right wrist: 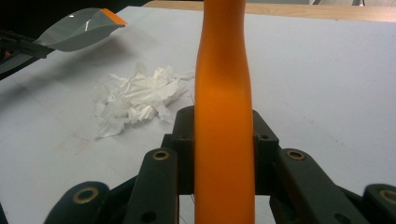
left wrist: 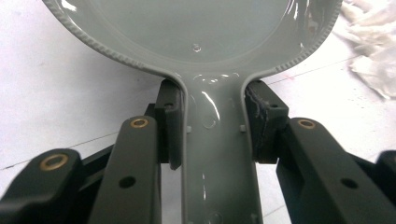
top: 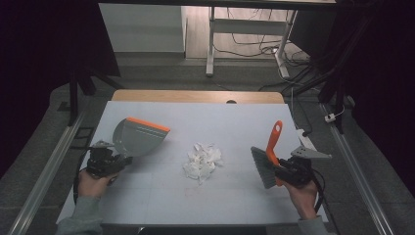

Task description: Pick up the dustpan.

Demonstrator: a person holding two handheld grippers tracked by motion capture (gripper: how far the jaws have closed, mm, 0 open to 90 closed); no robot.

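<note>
A grey dustpan (top: 136, 138) with an orange lip is held off the white table at the left. My left gripper (top: 116, 160) is shut on its handle (left wrist: 215, 140), both pads pressing the handle's sides. At the right, my right gripper (top: 283, 171) is shut on the orange handle (right wrist: 224, 112) of a hand brush (top: 268, 157); its grey bristles point toward the table's middle. A heap of torn white paper (top: 201, 161) lies on the table between the two tools. The heap (right wrist: 135, 99) shows left of the brush handle, with the dustpan (right wrist: 77, 33) beyond it.
The white table surface (top: 235, 122) has a wooden strip along its far edge. Metal rails run down both sides of the table. Behind it stand a desk frame (top: 211, 44) and loose cables on the floor.
</note>
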